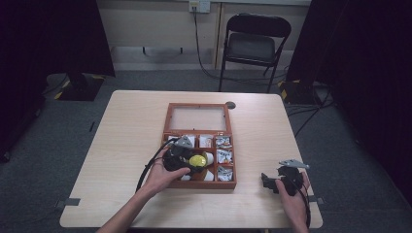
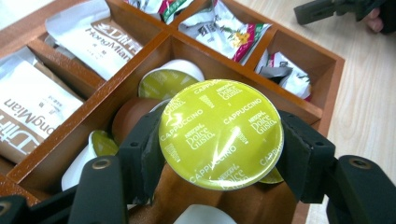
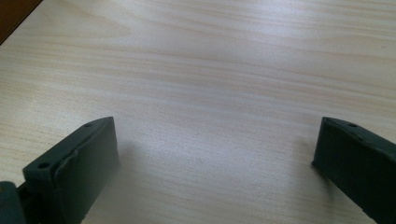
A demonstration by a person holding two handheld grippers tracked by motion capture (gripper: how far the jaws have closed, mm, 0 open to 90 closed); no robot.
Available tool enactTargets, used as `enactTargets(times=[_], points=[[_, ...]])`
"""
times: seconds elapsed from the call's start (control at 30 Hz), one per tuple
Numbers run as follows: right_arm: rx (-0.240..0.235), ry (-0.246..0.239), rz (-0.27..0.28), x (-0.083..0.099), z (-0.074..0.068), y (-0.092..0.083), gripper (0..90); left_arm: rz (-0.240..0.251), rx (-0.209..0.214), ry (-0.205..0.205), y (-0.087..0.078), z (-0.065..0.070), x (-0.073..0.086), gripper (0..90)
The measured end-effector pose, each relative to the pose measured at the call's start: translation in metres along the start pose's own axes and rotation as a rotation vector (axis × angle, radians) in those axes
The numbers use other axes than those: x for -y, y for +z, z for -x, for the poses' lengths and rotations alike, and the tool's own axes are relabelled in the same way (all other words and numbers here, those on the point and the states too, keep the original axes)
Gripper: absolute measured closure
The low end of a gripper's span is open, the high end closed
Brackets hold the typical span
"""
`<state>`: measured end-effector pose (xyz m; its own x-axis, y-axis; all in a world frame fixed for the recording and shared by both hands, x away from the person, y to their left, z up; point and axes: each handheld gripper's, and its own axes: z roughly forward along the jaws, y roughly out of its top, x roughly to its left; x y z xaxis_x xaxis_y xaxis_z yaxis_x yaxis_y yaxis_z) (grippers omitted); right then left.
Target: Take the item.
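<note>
My left gripper [image 2: 219, 149] is shut on a coffee capsule [image 2: 220, 133] with a yellow-green foil lid printed "Cappuccino". It holds the capsule [image 1: 197, 160] just above the front middle compartment of a brown wooden box [image 1: 167, 127]. More capsules [image 2: 166, 81] lie in that compartment below. My right gripper [image 1: 266, 183] rests on the table to the right of the box, its jaws wide apart with only bare tabletop [image 3: 210, 93] between them.
The box's other compartments hold tea and coffee sachets [image 2: 91, 35], and its glass lid [image 1: 197, 118] lies open toward the far side. A black folding chair [image 1: 252, 43] stands beyond the table. The right gripper [image 2: 336, 10] appears at the top right of the left gripper view.
</note>
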<state>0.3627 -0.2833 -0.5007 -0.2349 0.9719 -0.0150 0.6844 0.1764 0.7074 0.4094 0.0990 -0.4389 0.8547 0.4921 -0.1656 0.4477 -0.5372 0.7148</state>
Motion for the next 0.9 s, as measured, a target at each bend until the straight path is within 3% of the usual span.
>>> enactTargets(times=[0.9], points=[[0.0,0.0,0.0,0.0,0.0,0.0,0.0,0.096,-0.015,-0.035,-0.033,-0.008,-0.005,37.8]])
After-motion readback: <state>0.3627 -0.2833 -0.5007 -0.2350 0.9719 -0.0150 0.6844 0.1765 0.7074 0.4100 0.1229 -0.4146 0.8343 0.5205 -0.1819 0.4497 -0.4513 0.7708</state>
